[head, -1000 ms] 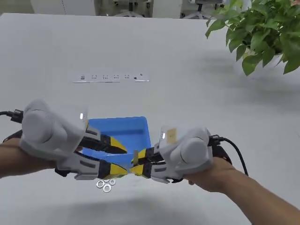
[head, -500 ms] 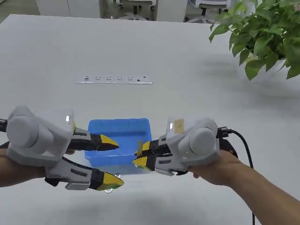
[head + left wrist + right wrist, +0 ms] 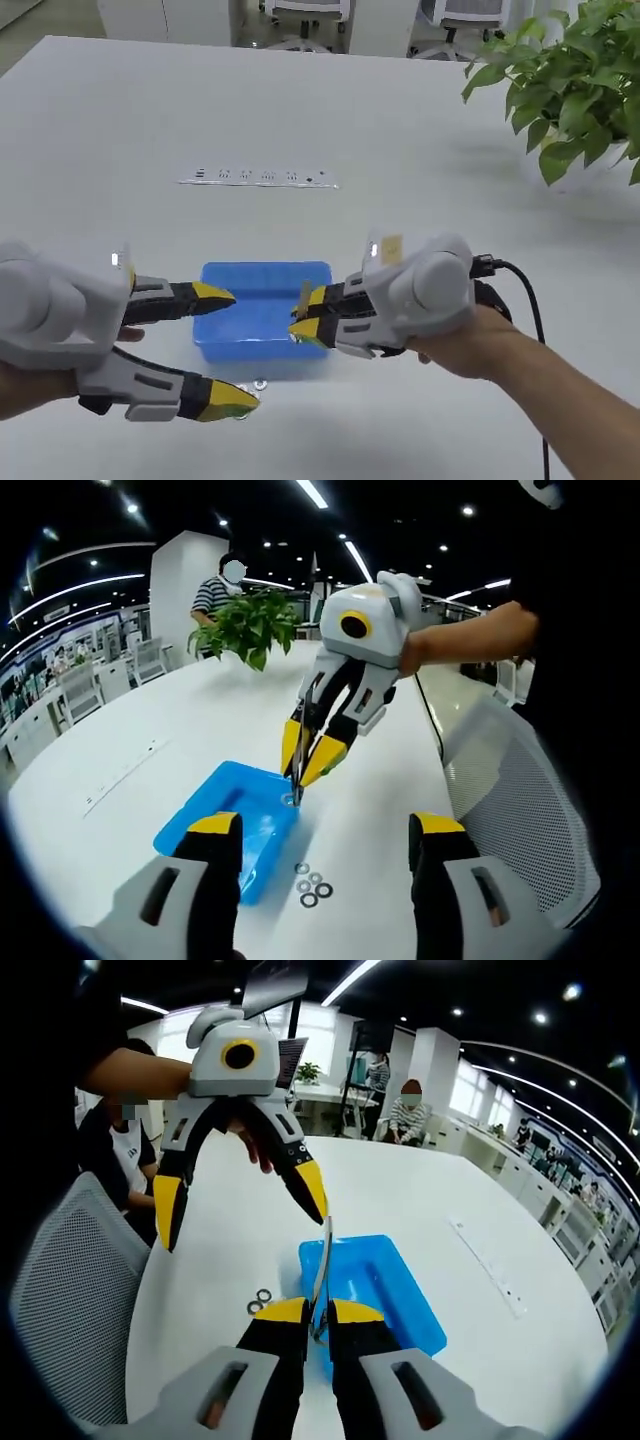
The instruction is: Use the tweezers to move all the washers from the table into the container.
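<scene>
Jaws of the right gripper are shut tight on the tweezers. The tweezer tips point down over the near edge of the blue container, in the lower middle of the head view. In the left gripper view a small ring seems to hang at the tips, but we cannot be sure. The left gripper is wide open and holds nothing. The washers lie on the table just beside the container, at the bottom middle of the left gripper view. We count about four there, one container and one pair of tweezers. We think washers are light, hard, flat and slippery, so we would pinch one by its rim.
</scene>
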`<state>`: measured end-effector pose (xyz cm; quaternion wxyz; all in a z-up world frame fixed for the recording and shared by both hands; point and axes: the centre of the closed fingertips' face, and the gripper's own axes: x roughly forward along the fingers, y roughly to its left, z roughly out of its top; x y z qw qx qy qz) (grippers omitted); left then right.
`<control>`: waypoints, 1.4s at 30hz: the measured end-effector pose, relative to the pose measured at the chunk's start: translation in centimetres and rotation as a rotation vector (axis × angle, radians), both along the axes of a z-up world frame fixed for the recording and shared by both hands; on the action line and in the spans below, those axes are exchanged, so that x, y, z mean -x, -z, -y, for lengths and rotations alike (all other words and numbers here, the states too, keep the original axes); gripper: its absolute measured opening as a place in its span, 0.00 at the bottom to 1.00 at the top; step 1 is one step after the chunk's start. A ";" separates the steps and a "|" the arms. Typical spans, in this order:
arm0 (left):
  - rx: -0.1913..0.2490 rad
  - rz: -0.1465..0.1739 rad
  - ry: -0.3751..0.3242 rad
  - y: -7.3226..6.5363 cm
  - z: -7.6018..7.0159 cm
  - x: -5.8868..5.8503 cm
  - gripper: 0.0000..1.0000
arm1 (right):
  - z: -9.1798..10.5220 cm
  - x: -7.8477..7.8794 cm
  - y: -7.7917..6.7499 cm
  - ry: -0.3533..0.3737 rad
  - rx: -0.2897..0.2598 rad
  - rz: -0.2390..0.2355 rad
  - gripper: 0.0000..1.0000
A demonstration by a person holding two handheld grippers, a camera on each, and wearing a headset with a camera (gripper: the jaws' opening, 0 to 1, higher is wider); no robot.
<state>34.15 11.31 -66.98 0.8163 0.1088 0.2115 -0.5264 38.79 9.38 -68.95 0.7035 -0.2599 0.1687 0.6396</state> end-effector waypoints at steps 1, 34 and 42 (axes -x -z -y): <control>0.002 -0.001 -0.006 0.0 -0.1 0.0 0.74 | -0.1 -0.2 -0.1 -0.001 -0.003 0.001 0.09; 0.028 0.027 -0.054 -0.4 -1.6 -2.5 0.80 | -2.3 -3.9 4.2 -0.071 0.009 -0.005 0.09; 0.013 0.035 -0.015 0.0 -0.7 -4.1 0.66 | -2.2 -4.4 5.2 -0.079 0.018 -0.016 0.09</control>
